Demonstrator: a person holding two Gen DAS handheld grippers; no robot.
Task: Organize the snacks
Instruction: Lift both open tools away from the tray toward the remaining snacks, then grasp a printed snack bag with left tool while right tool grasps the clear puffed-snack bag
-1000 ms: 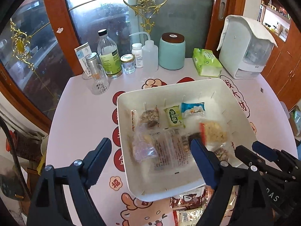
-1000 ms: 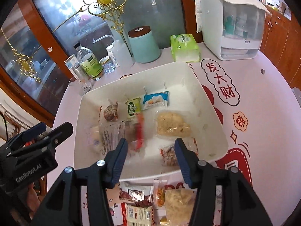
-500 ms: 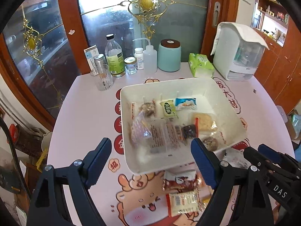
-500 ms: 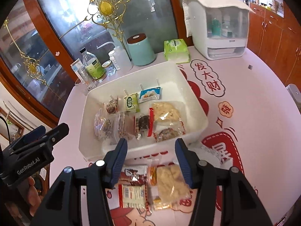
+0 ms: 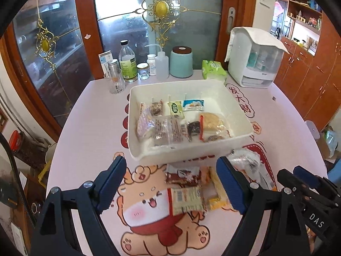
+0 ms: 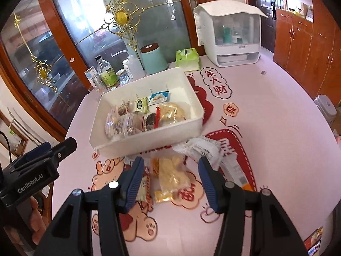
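Above table (image 5: 89,128), both tongs angled down, empty.

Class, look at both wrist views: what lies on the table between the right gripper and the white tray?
Loose snack packets lie before the white tray, under the open right gripper; both views show it.

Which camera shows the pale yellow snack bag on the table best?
The right wrist view: the yellow bag lies whole between the open right gripper's fingers. In the left view a finger hides most of it.
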